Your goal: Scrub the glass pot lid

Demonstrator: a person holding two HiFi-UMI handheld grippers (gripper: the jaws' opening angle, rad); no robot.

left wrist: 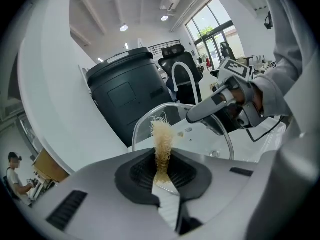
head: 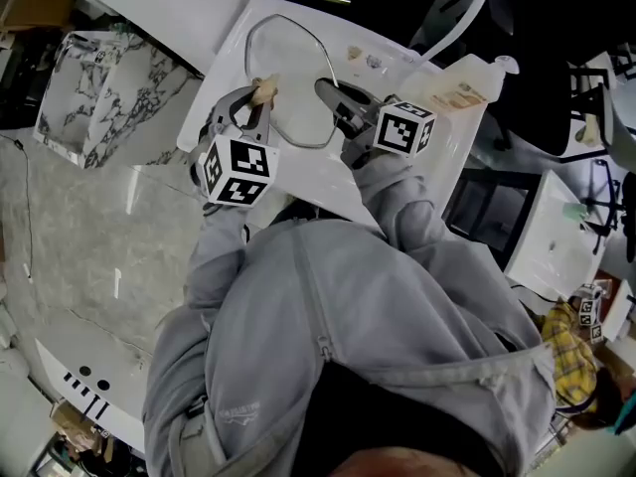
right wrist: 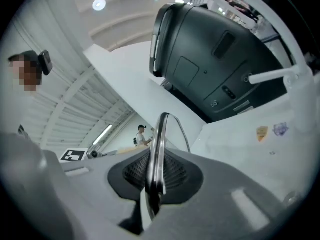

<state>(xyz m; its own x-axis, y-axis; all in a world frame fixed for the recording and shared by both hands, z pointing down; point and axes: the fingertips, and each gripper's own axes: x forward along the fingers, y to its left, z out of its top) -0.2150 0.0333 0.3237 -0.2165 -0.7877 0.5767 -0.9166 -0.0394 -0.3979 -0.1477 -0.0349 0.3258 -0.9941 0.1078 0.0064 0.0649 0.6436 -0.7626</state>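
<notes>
glass ringed in steel, so likely stiff, brittle and slick when wet: the glass pot lid (head: pixel 290 78), held on edge above the far end of the white bench (head: pixel 231 58). clamped at its rim by the right gripper (right wrist: pixel 154 181), nearly closed. left gripper (left wrist: pixel 161 171) pinching a tan fibre scrubber (left wrist: pixel 161 136) at the lid's left rim. best taken by the metal rim, firmly, against scrubbing pressure.

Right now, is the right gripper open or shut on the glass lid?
Shut: the right gripper pinches the metal rim of the glass pot lid, seen edge-on between its jaws.
</notes>
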